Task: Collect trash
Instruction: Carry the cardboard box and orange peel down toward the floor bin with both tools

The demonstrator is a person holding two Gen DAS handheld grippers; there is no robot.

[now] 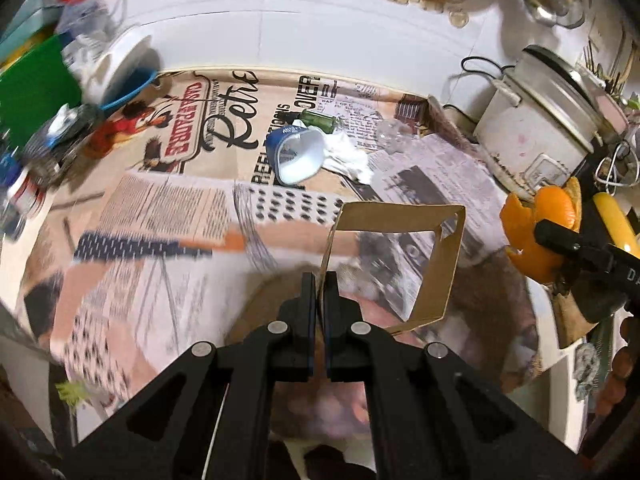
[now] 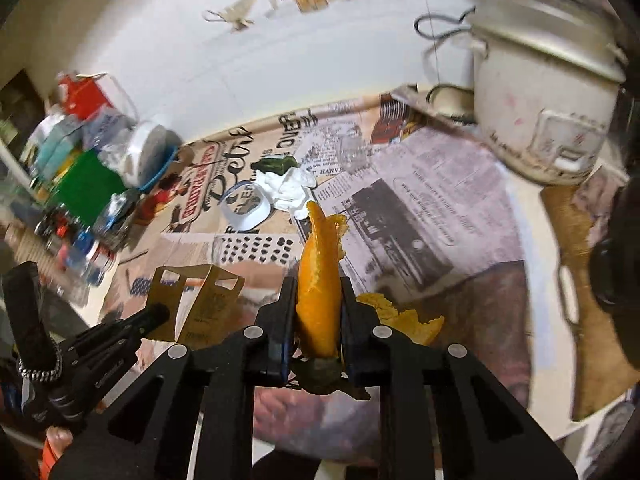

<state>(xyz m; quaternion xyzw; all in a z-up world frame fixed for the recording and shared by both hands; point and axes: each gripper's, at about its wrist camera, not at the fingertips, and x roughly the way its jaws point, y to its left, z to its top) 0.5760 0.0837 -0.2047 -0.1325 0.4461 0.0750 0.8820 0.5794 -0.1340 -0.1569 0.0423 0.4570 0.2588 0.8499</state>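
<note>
Left wrist view: left gripper point(image 1: 320, 280) clamped on cardboard sleeve point(image 1: 400, 260); right gripper point(image 2: 319, 292) pinches orange peel point(image 2: 320, 280) above newspaper-covered table point(image 2: 440, 208).

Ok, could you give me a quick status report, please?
Left gripper shut on cardboard sleeve. Right gripper shut on orange peel. Crushed cup, tissue, green bottle on table. Nothing blocking.

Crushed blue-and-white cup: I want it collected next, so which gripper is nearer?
Left, marginally. The left gripper faces the cup; the right gripper sits farther right.
</note>
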